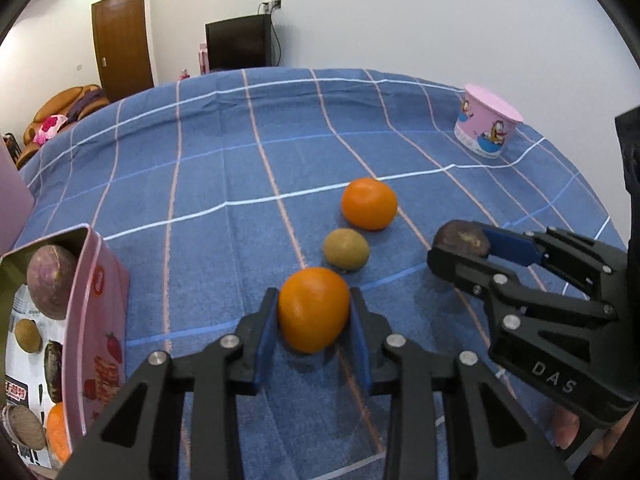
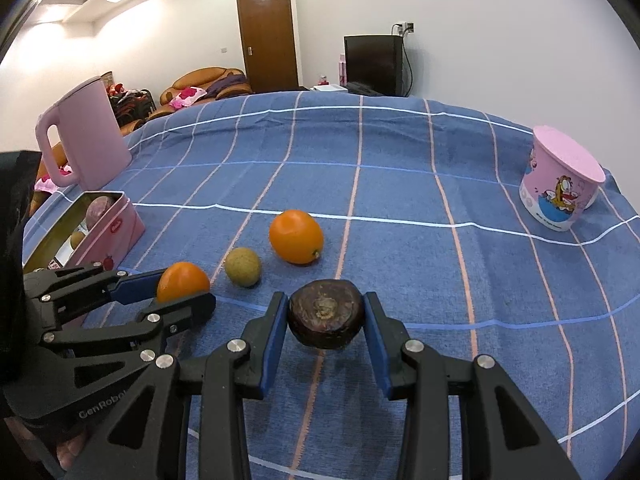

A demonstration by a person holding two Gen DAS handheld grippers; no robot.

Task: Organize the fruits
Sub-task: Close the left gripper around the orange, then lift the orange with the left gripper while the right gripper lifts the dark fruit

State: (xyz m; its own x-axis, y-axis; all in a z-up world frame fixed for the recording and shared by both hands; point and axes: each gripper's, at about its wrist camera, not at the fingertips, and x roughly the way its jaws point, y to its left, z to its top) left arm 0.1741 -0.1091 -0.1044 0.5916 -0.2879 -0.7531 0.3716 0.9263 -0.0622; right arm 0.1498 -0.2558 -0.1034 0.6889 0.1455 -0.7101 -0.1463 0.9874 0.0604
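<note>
My left gripper (image 1: 314,312) is shut on an orange (image 1: 313,309), held just above the blue checked cloth; it also shows in the right wrist view (image 2: 183,282). My right gripper (image 2: 326,318) is shut on a dark purple-brown fruit (image 2: 326,314), seen in the left wrist view (image 1: 462,238) too. A second orange (image 1: 369,203) (image 2: 296,236) and a small tan fruit (image 1: 346,250) (image 2: 243,267) lie on the cloth between the grippers. A pink tin box (image 1: 98,320) (image 2: 116,228) at the left holds several fruits.
A pink cartoon cup (image 1: 486,126) (image 2: 560,178) stands upside down at the far right of the table. A pink kettle (image 2: 86,130) stands at the far left behind the tin. The cloth-covered table (image 2: 400,160) stretches away ahead.
</note>
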